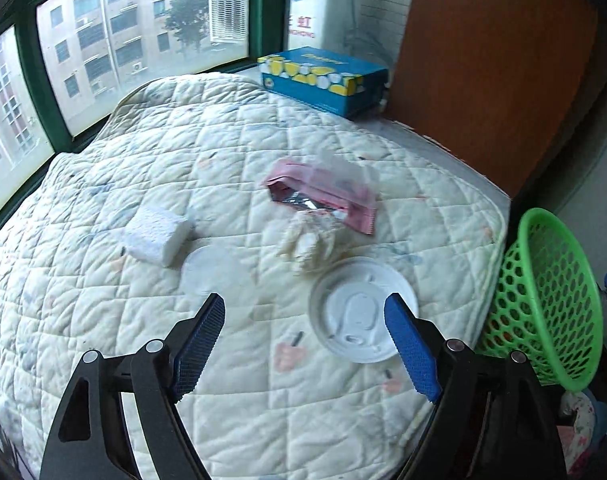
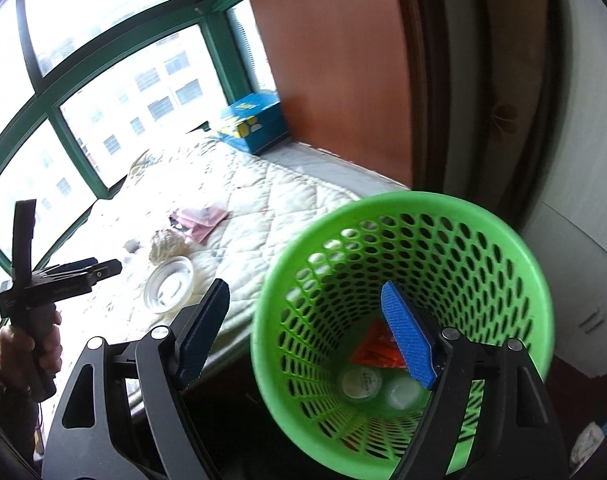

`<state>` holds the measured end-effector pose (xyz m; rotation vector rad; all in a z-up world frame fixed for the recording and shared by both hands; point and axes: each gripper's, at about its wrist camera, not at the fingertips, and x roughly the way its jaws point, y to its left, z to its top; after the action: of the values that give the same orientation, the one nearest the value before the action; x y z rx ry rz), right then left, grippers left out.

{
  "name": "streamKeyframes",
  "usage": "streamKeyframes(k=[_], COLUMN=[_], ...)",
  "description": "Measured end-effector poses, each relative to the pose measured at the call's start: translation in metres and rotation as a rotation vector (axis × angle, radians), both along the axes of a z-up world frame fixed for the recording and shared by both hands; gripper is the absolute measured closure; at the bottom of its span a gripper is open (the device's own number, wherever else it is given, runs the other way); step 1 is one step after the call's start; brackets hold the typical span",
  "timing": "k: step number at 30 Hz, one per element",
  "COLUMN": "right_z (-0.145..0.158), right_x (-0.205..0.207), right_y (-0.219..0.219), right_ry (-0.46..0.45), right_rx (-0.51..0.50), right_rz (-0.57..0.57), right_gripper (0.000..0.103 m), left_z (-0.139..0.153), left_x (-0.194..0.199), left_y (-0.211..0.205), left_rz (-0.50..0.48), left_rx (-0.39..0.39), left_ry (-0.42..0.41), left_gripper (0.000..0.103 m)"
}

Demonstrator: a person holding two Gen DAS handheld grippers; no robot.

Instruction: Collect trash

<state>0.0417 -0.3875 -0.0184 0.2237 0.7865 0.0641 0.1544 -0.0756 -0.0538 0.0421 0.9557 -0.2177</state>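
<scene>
On the quilted cream mattress pad (image 1: 103, 208), going from left to right in the left wrist view, a white block of folded tissue (image 1: 157, 236) is lying furthest left, a clear round plastic lid (image 1: 209, 270) is sitting just beside it, a crumpled pale glove-like wad (image 1: 309, 242) is resting near the middle, and a torn pink foil snack wrapper (image 1: 323, 192) is lying behind it with its long axis running from upper left to lower right. A white round plastic cup lid (image 1: 361, 312) is lying flat furthest right on the pad.

The left gripper (image 1: 305, 338) is hanging over the pad with its jaws spread wide and nothing between them; the white cup lid is lying just ahead and slightly right of its centre line, partly behind the right blue pad.

The green perforated plastic basket (image 2: 403, 280) is standing off the right edge of the bed. The right gripper (image 2: 305, 332) is hovering at its mouth, jaws spread and empty, with a red wrapper (image 2: 373, 350) and two round lids already lying in the bottom.

Judging by this, the left hand is the nearer one to the remaining trash, the cup lid first.
</scene>
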Motion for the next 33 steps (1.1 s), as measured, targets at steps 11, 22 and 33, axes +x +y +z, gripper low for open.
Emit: streamKeyframes(k=[11, 22, 33], right_z=[-0.007, -0.019, -0.034], right_x=[0.037, 0.075, 0.105], right_y=[0.054, 0.091, 0.119], right_ry=[0.033, 0.066, 0.103], right_rx=[-0.006, -0.006, -0.005], right_rz=[0.099, 0.171, 0.222], right_gripper=[0.025, 0.025, 0.025], left_z=[-0.035, -0.058, -0.067], left_x=[0.039, 0.062, 0.066], left_y=[0.047, 0.048, 0.053], left_rz=[0.099, 0.080, 0.053], left_rx=[-0.028, -0.041, -0.069], left_ry=[0.049, 0.079, 0.099], left_gripper=[0.024, 0.027, 0.045])
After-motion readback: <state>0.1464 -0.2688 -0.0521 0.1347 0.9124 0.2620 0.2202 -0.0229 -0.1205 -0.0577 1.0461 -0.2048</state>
